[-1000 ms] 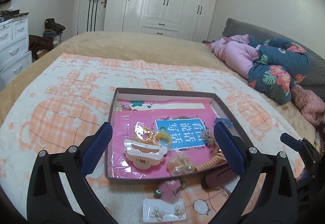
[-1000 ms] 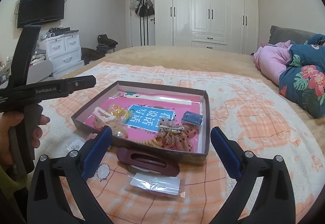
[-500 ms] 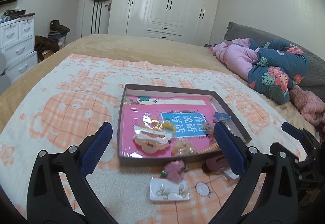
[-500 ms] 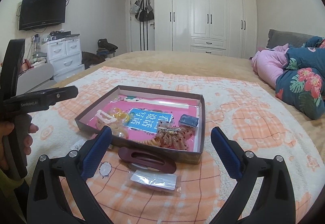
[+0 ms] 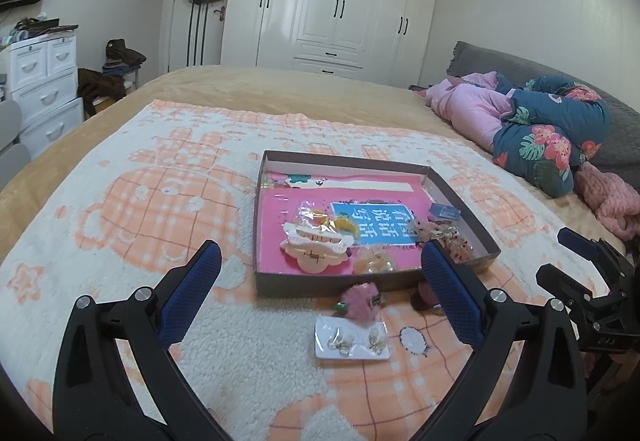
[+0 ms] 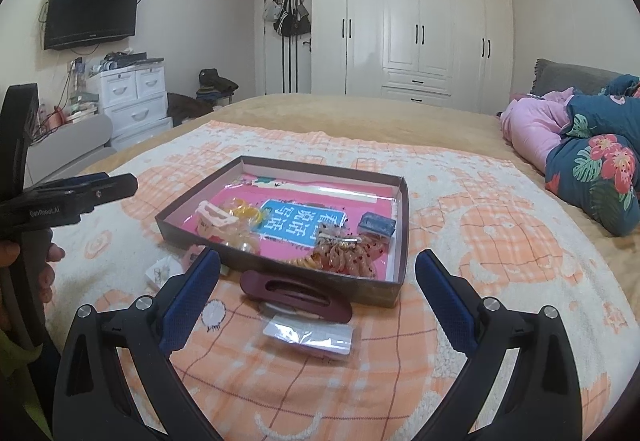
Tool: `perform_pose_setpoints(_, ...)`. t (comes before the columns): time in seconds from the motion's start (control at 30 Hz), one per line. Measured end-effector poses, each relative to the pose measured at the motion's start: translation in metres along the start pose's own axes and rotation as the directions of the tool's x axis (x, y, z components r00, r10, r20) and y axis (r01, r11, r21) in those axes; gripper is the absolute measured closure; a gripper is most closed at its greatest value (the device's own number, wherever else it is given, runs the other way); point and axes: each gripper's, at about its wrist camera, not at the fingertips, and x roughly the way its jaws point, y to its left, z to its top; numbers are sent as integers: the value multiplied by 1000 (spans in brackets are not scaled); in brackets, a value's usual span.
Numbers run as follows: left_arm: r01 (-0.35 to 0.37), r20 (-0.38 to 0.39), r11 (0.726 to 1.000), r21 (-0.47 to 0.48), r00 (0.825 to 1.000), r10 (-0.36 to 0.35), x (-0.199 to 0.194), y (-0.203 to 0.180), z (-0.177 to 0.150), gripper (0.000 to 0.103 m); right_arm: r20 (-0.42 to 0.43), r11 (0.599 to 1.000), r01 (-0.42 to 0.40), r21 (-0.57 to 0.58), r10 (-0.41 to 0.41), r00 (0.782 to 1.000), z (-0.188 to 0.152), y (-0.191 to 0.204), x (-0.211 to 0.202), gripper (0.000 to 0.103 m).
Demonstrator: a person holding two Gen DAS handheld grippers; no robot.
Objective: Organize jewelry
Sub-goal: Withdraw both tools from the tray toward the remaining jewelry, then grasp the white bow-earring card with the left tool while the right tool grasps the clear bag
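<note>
Both grippers hover empty, left gripper [image 5: 318, 265] and right gripper [image 6: 318, 273] with fingers spread wide. The earring card [image 5: 352, 337] and maroon hair clip [image 6: 296, 295] lie just outside the box [image 6: 280, 265], likely next in.

left gripper [image 6: 96, 197]: "GenRobot.AI" | box [image 6: 280, 269] lining: Chinese characters, upside down
</note>
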Motion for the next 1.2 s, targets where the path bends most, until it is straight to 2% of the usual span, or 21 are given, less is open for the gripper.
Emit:
perform_pose_setpoints(0.3, -13, -26, 1000, 19, 1000, 14, -5, 4, -14, 11, -46, 1000, -8, -11, 7, 999, -13, 5, 4, 8)
perform_pose_setpoints(0.57, -3, -98, 999, 47, 995, 7, 5, 3, -35, 11, -125, 1000, -17, -1, 16, 992, -30, 10, 26, 8)
perform_pose_setpoints(0.93, 35, -188, 997, 73, 982, -20, 28, -4, -52, 11, -241, 998, 1, 55, 13, 970, -49, 5, 61, 8)
perform_pose_setpoints(1.2, 66, -251, 992, 103, 967, -38, 50, -16, -62, 11, -280, 996, 20, 83, 4, 960, -52, -1, 78, 8)
